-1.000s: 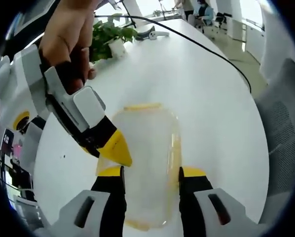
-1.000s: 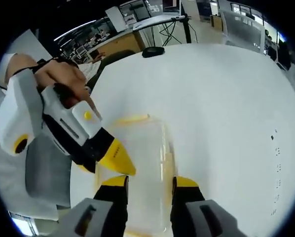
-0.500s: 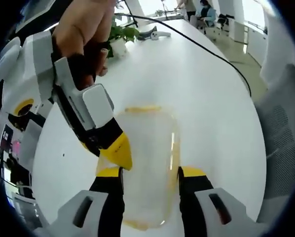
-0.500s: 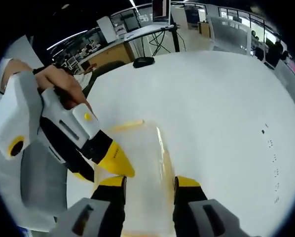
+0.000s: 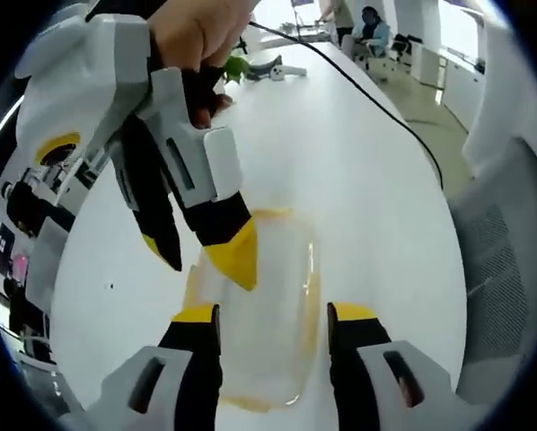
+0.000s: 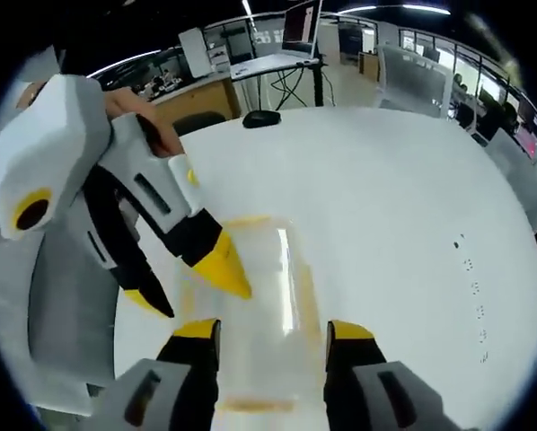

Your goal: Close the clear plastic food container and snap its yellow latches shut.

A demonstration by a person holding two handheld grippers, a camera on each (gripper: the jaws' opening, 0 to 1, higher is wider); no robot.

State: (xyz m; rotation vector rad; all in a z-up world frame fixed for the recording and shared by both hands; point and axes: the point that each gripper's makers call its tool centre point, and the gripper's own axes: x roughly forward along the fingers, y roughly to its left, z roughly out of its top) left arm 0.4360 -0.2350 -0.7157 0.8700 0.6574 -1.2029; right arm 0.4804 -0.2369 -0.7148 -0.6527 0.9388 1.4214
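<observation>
- In my left gripper view, a person's hand (image 5: 197, 31) at the upper left grips the right gripper (image 5: 206, 256), which reaches down into the scene; its yellow tips stand apart, one over the container's near-left corner, the other off its left side.
- The clear plastic container (image 5: 255, 310) lies flat on the white table (image 5: 358, 171), with a yellow latch (image 5: 268, 215) showing at its far end.
- My left gripper (image 5: 273, 314) has its jaws spread wide, straddling the container's width; I cannot tell whether they touch its sides.
- Farther right, a black cable (image 5: 376, 99) runs across the table.
- In my right gripper view, the left gripper (image 6: 192, 283) enters from the left, tips apart above the container (image 6: 264, 314).
- My right gripper (image 6: 273, 328) is open here too, jaws on either side of the container.
- A grey chair (image 6: 71, 296) stands at the left table edge.
</observation>
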